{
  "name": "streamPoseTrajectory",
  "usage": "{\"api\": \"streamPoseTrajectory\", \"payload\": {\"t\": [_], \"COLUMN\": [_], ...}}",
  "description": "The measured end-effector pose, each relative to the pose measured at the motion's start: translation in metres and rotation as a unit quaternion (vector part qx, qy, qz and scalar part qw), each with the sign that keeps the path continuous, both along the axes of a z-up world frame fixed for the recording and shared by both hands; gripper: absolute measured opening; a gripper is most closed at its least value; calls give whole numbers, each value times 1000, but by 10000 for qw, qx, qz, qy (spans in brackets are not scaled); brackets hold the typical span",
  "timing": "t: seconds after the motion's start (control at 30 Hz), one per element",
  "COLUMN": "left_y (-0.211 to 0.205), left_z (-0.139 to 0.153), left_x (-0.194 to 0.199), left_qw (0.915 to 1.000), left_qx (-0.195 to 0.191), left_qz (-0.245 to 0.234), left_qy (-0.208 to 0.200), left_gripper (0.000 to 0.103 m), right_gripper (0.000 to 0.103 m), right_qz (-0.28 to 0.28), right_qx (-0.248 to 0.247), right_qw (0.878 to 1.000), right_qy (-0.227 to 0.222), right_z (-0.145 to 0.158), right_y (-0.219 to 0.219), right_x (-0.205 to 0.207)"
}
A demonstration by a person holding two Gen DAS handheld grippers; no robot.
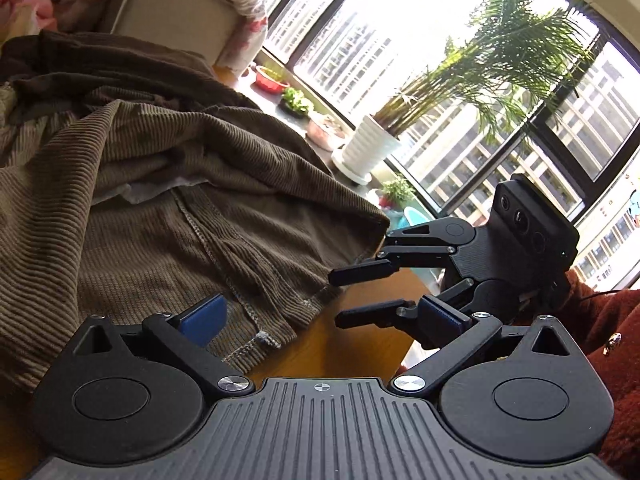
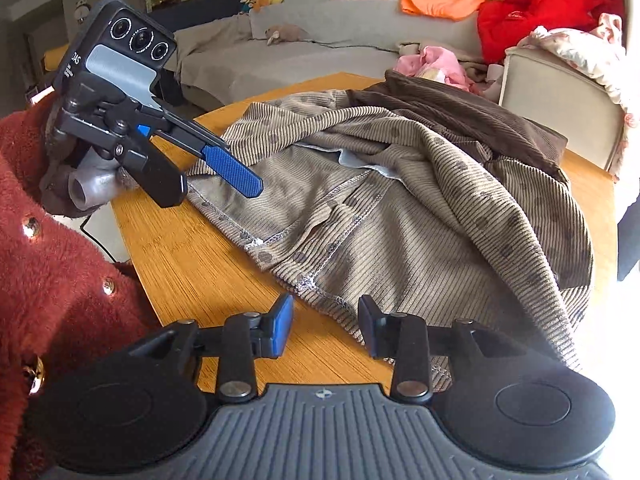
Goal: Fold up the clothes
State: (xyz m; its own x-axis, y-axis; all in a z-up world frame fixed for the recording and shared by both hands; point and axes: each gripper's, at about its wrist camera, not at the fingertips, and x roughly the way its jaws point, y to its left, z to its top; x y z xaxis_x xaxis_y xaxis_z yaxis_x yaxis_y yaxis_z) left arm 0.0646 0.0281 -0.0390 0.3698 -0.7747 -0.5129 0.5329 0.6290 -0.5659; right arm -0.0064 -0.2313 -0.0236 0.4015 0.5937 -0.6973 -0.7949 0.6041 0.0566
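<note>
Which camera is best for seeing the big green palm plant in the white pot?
The left wrist view. The green palm plant in its ribbed white pot stands by the bright window there, fronds and pot both visible. The right wrist view faces the grey sofa instead and shows nothing of the plant.

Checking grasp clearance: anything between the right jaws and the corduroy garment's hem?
Nothing but bare wooden table. In the right wrist view, the right gripper is open just short of the brown corduroy garment.

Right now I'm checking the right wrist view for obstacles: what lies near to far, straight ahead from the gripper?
Right gripper → bare wooden table → hem of the tan corduroy garment → dark brown garment → pink cloth → grey sofa.
</note>
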Motion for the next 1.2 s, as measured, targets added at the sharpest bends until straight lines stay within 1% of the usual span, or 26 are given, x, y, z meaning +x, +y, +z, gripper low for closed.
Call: {"api": "streamPoseTrajectory", "payload": {"t": [0.03,0.13,0.17,0.2,0.23,0.3,0.33,0.37,0.4,0.43,0.47,0.5,0.53,0.57,0.6,0.7,0.77,0.9,0.93,1.0,1.03,1.07,1.1,1.13,1.17,1.2], "left_y": [-1,-3,-4,-4,-4,-5,-5,-6,-8,-9,-11,-13,-16,-20,-23,-36,-45,-58,-60,-59,-54,-48,-41,-32,-23,-14], "left_z": [0,0,1,1,1,3,3,3,2,2,0,-1,-3,-5,-7,-16,-18,-24,-24,-17,-8,1,10,19,28,33], "left_x": [0,0,0,-1,-3,-3,-3,-2,-2,-1,0,2,4,7,10,19,20,20,18,11,8,4,3,1,0,0], "left_qw": [10000,10000,10000,10000,10000,10000,10000,9999,9999,9999,9999,9998,9997,9996,9995,9986,9980,9948,9939,9959,9974,9982,9984,9969,9928,9848], "left_qx": [7,12,9,4,-1,-15,-21,-25,-22,-18,-10,-1,7,5,-4,-65,-165,-427,-443,-145,20,185,348,616,887,1264], "left_qz": [-8,-41,-50,-58,-66,-81,-91,-105,-124,-144,-165,-188,-218,-249,-286,-449,-555,-834,-912,-845,-708,-566,-324,32,393,790], "left_qy": [7,10,8,-1,-11,-21,-22,-19,-5,9,28,50,83,113,143,278,254,402,437,298,109,-86,-290,-498,-704,-888], "left_gripper": [103,103,103,103,103,103,103,103,103,103,103,103,103,103,103,103,103,103,103,103,103,103,103,103,103,103], "right_gripper": [35,44,48,50,52,51,49,36,28,15,7,3,3,0,0,0,0,0,1,1,2,6,16,23,37,45], "right_qz": [11,44,55,56,48,7,-49,-129,-230,-332,-446,-573,-702,-815,-883,-913,-843,-679,-682,-737,-788,-873,-994,-1136,-1290,-1424], "right_qx": [24,96,119,139,153,185,209,251,308,365,475,638,835,1071,1282,1714,1779,1568,1535,1453,1421,1386,1329,1224,1085,904], "right_qw": [10000,9999,9999,9999,9998,9996,9995,9993,9990,9985,9977,9962,9940,9909,9878,9807,9801,9850,9854,9864,9866,9865,9861,9856,9846,9834], "right_qy": [-4,-16,-20,-46,-94,-192,-237,-252,-244,-237,-206,-152,-80,10,79,204,255,252,269,209,132,27,-105,-274,-470,-664], "right_z": [-1,-4,-6,-7,-8,-10,-10,-10,-9,-9,-6,-2,3,11,19,37,43,38,36,35,36,38,40,41,42,42], "right_y": [3,10,13,15,17,21,21,20,18,16,12,6,-1,-9,-16,-26,-25,-16,-14,-13,-15,-19,-23,-26,-30,-33], "right_x": [1,2,3,3,4,5,6,8,10,13,17,21,26,31,34,39,39,37,38,37,37,38,40,41,42,44]}}
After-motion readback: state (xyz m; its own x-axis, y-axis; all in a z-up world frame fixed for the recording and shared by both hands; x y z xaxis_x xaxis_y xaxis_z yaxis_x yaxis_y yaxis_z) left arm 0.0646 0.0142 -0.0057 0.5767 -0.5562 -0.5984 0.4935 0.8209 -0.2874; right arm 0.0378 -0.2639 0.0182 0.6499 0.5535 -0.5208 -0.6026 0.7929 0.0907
